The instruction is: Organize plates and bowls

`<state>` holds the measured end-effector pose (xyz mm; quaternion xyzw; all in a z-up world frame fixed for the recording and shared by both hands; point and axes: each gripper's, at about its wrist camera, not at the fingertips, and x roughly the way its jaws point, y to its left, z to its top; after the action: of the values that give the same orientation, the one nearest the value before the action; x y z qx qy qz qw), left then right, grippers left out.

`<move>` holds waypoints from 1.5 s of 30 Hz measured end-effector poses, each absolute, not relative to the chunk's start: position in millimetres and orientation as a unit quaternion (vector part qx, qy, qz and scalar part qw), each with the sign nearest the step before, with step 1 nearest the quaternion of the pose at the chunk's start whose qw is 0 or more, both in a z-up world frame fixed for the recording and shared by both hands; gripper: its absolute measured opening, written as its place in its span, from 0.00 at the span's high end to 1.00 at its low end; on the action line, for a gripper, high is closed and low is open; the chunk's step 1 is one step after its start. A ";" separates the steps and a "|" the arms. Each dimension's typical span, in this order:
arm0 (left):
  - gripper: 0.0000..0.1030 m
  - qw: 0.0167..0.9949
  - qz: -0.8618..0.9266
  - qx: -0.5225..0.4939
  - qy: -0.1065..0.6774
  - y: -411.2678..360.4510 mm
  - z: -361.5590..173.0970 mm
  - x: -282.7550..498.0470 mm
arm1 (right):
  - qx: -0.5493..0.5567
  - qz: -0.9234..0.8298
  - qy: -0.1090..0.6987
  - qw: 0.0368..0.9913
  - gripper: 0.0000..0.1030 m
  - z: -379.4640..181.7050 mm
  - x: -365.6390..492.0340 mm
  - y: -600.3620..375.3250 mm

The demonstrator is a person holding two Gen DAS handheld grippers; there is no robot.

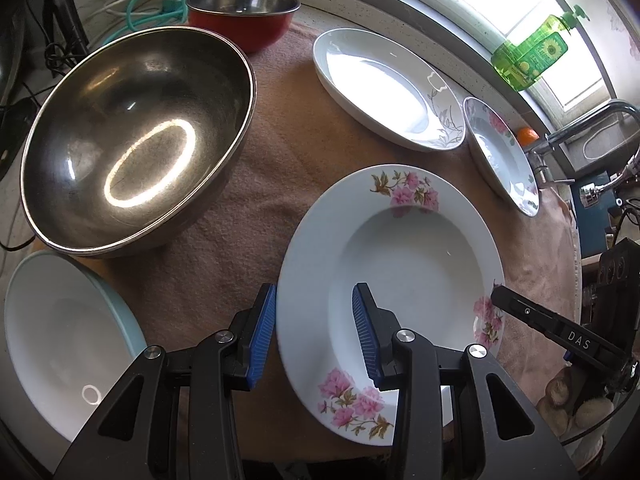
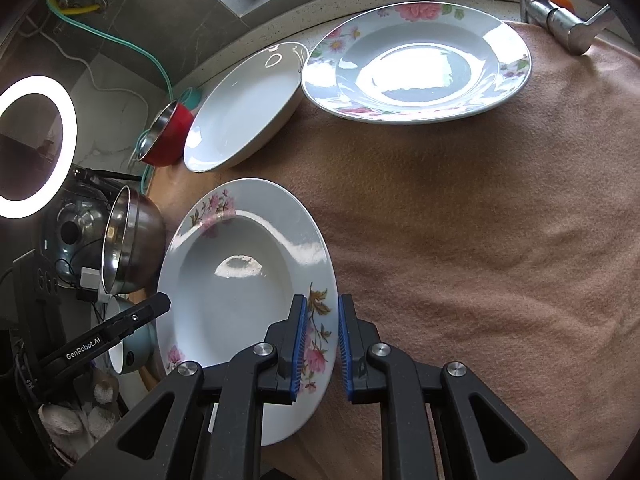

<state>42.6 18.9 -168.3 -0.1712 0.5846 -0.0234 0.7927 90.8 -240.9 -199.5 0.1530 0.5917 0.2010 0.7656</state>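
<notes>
Both tools are working the pink-flowered soup plate (image 1: 404, 280): the right tool (image 2: 320, 344) is pinching its rim, while the left tool (image 1: 314, 332) is straddling the opposite rim, jaws apart. Nothing is looking stacked yet; 2 more plates, 3 bowls and a pale blue dish are sitting separately on the desk's brown cloth (image 2: 460, 240) below a bright window.

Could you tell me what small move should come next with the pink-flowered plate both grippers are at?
Probably a short, level lift. The right gripper straddles the pink-flowered plate's rim with its jaws narrow, and the left gripper brackets the opposite rim. The plate seems to rest on the brown cloth, so raising both sides together would free it.
</notes>
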 end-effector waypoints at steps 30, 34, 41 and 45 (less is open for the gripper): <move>0.64 0.788 -0.062 -0.143 0.596 -8.7 -169.4 35.6 | 0.176 0.163 0.590 0.771 0.86 -202.6 53.7 -273.7; 0.64 0.788 -0.061 -0.140 0.597 -9.7 -169.9 36.0 | 0.175 0.162 0.591 0.770 0.86 -202.8 50.8 -274.6; 0.64 0.788 -0.063 -0.136 0.597 -10.4 -171.3 35.2 | 0.174 0.163 0.595 0.767 0.86 -203.7 47.7 -277.5; 0.64 0.788 -0.063 -0.135 0.597 -10.3 -172.3 34.7 | 0.173 0.163 0.596 0.767 0.86 -204.3 47.2 -277.4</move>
<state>34.7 -10.3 -172.3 -0.1348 0.5970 -0.0626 0.7883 47.2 -277.4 -204.3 0.1733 0.5957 0.1627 0.7672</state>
